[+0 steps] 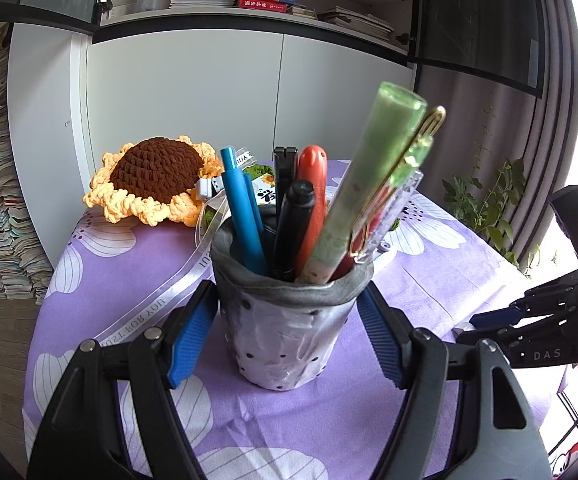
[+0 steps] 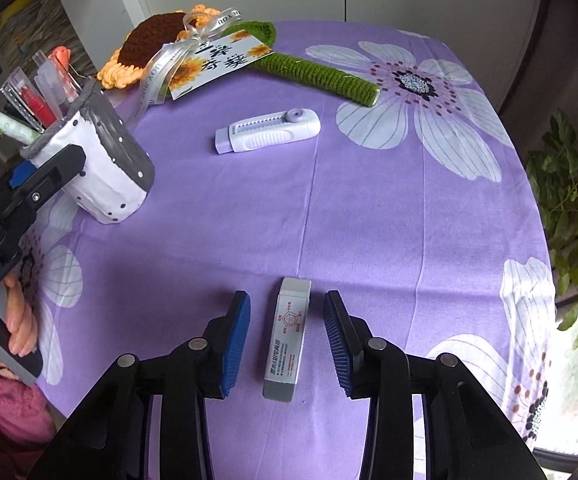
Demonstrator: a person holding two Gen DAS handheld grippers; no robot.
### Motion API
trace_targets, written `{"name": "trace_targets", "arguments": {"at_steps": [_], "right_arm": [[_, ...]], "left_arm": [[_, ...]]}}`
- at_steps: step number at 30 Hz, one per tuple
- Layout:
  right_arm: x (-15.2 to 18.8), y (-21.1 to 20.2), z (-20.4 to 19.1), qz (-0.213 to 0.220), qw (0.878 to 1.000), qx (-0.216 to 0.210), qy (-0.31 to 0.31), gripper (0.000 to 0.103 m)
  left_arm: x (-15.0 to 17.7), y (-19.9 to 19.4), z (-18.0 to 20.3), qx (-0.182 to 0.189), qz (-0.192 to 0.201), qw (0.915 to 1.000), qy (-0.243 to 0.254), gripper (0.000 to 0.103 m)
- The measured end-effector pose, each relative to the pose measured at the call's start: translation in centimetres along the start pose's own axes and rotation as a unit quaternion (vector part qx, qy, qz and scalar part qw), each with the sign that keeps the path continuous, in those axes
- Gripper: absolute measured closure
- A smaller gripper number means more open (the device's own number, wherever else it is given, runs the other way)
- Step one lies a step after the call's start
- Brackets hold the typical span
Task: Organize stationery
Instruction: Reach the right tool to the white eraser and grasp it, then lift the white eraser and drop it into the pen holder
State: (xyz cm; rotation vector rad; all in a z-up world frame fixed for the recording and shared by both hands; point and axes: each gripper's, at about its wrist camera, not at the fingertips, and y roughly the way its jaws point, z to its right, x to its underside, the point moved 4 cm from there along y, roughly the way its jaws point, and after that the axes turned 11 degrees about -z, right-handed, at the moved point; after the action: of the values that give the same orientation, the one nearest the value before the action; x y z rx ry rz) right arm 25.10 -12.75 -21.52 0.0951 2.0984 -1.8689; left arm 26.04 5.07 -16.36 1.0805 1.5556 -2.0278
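Observation:
A grey-and-white dotted pen cup (image 1: pixel 281 332) stands on the purple flowered cloth (image 1: pixel 137 264). It holds several pens, among them a blue pen (image 1: pixel 241 208), an orange pen (image 1: pixel 313 184) and a green tube (image 1: pixel 373 168). My left gripper (image 1: pixel 287 292) is shut on the cup, one blue pad against each side. In the right wrist view the cup (image 2: pixel 109 168) sits at the left with the left gripper's finger (image 2: pixel 61 164) on it. My right gripper (image 2: pixel 287 300) points down, open, straddling a grey-and-white eraser (image 2: pixel 287 340) that lies on the cloth; neither pad touches it.
A white and lilac slider cutter (image 2: pixel 269 130) lies mid-table. Behind it are a crochet sunflower (image 2: pixel 149 44) with a green stem (image 2: pixel 321 74), a card and a ribbon. A potted plant (image 2: pixel 569 200) stands off the right edge. A hand in a pink sleeve (image 2: pixel 17 320) holds the left tool.

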Motion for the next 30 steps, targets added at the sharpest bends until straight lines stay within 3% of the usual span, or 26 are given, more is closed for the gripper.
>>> {"name": "trace_targets", "arguments": {"at_steps": [2, 17, 26, 30], "right_arm": [[-0.1, 0.0, 0.0, 0.000, 1.000, 0.002, 0.000, 0.085], [-0.2, -7.5, -2.4, 0.103, 0.993, -0.059, -0.011, 0.085], [-2.2, -13.5, -7.5, 0.180, 0.973, -0.124, -0.080, 0.085], [-3.8, -14.0, -10.6, 0.189, 0.963, -0.156, -0.115, 0.085]], "left_arm": [[0.0, 0.0, 0.0, 0.000, 0.000, 1.0000, 0.000, 0.031], [0.0, 0.0, 0.0, 0.000, 0.000, 1.0000, 0.000, 0.031], [0.0, 0.0, 0.0, 0.000, 0.000, 1.0000, 0.000, 0.031], [0.0, 0.0, 0.0, 0.000, 0.000, 1.0000, 0.000, 0.031]]}}
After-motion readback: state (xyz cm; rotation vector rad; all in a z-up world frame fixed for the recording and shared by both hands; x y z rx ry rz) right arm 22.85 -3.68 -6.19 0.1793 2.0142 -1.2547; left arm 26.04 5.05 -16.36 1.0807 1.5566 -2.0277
